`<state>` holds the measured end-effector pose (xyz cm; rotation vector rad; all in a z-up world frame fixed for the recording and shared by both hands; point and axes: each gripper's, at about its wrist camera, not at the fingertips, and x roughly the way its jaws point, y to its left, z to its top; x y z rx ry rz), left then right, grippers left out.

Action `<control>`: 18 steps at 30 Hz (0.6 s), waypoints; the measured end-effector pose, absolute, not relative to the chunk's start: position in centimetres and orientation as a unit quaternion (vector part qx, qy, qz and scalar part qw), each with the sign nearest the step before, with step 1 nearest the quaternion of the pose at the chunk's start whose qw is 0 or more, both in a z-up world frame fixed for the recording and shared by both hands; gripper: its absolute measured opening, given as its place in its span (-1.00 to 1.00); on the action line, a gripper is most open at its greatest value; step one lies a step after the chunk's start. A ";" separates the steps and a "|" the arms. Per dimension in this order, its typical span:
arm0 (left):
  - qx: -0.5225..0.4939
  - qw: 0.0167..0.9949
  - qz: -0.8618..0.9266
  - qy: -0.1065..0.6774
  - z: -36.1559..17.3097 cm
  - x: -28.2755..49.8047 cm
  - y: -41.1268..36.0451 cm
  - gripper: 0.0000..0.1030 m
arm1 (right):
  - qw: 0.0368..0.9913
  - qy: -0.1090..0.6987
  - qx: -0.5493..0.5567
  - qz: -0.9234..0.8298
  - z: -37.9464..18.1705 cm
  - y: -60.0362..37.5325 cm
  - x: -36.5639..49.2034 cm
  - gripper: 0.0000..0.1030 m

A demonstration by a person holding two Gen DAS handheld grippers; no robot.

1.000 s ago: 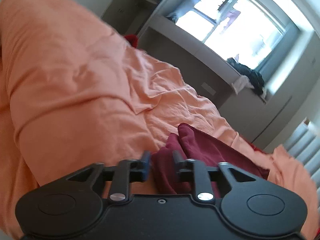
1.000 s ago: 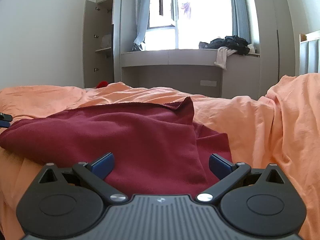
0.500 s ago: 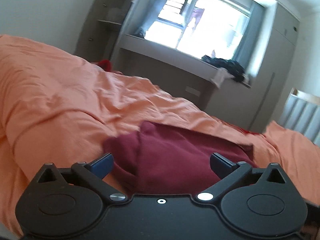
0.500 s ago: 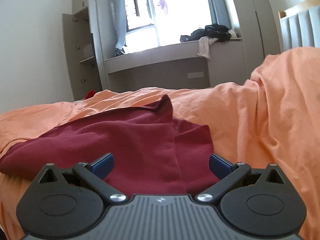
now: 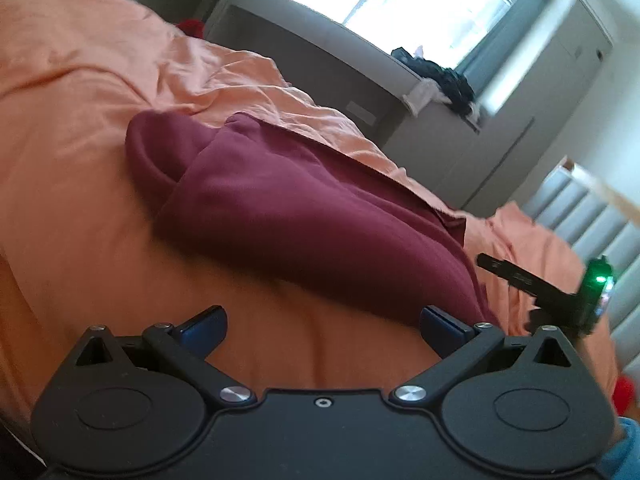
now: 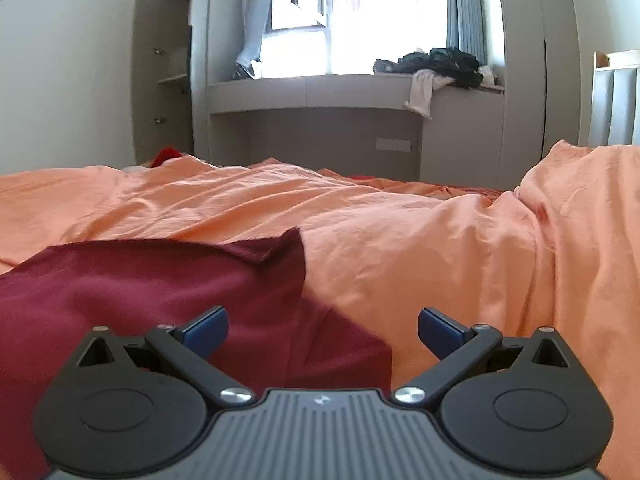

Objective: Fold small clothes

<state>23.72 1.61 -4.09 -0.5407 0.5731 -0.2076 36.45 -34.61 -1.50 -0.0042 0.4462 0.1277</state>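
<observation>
I have both grippers spread wide and holding nothing. The left gripper (image 5: 322, 326) hangs over bare orange duvet (image 5: 80, 128), with the maroon garment (image 5: 304, 216) lying across the middle of its frame, just past the fingertips. The right gripper (image 6: 322, 326) sits low over the same garment's near edge, in the lower left of its view, with one corner poking up at centre frame.

What worries me is the bedding. The duvet is soft and rumpled, so if I close on the cloth from this low angle I may pinch orange fabric along with the maroon and drag the whole bed cover into the fold. The garment already lies in two layers with a rolled lip at the upper left of the left view; grabbing only the top layer would skew the fold. The grippers are also near each other, so a careless sweep could knock them together.
</observation>
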 end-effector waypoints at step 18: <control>-0.299 0.923 -0.048 0.236 -4.3 25.3 4.1 0.99 | 0.970 0.227 -0.084 -0.005 -0.2 -32.1 43.6 0.99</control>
